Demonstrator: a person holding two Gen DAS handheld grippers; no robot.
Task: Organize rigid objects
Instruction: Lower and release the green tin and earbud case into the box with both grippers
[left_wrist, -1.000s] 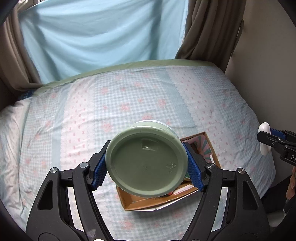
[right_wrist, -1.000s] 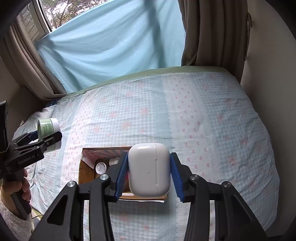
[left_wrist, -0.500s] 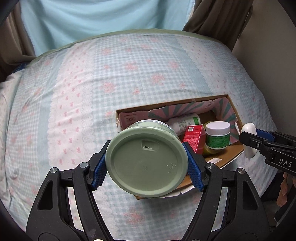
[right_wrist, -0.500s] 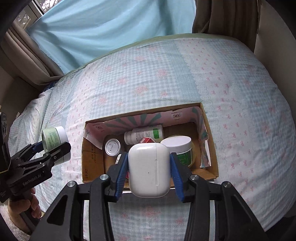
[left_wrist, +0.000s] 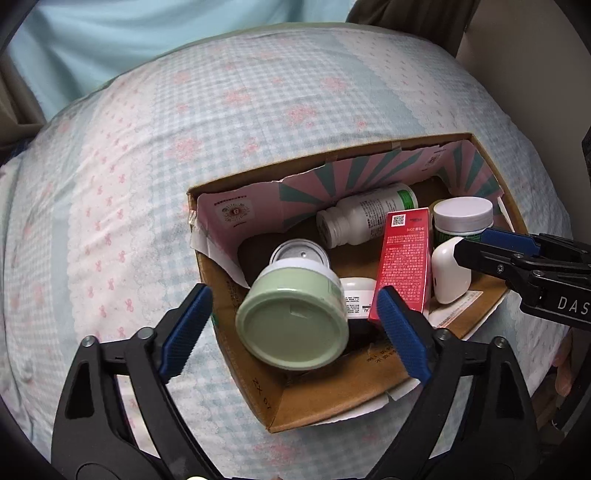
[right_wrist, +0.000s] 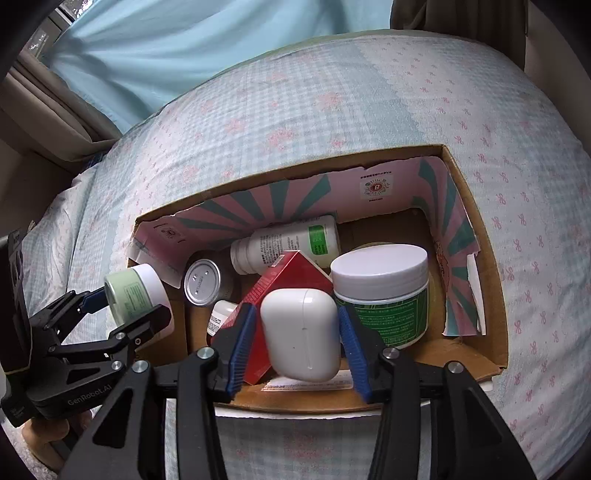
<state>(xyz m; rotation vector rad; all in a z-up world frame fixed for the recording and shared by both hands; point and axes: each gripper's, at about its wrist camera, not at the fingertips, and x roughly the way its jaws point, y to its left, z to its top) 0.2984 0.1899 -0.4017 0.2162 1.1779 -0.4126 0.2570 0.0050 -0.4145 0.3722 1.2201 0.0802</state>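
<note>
An open cardboard box (left_wrist: 295, 406) (right_wrist: 476, 221) with a pink-and-green lining lies on the bed. My left gripper (left_wrist: 295, 325) hangs over the box's left end, its jaws opening wide. The pale green jar (left_wrist: 291, 325) (right_wrist: 133, 291) sits loose between the pads, touching neither. Over the box's front, my right gripper (right_wrist: 295, 310) has its jaws opening. The white earbud case (right_wrist: 301, 332) (left_wrist: 450, 273) stands tilted between its pads with thin gaps on both sides, leaning against a red carton (right_wrist: 291, 280).
Inside the box lie a white bottle (left_wrist: 365, 218), a silver-topped can (left_wrist: 299, 254), a small white jar (left_wrist: 356, 295) and a white-lidded green-label jar (right_wrist: 380, 291). The checked quilt (left_wrist: 221, 122) spreads around the box. Curtains hang behind; a wall stands at right.
Both grippers came down from above the bed to the box. The left jaws sprang wide and let go of the green jar. The right pads eased off the earbud case.
</note>
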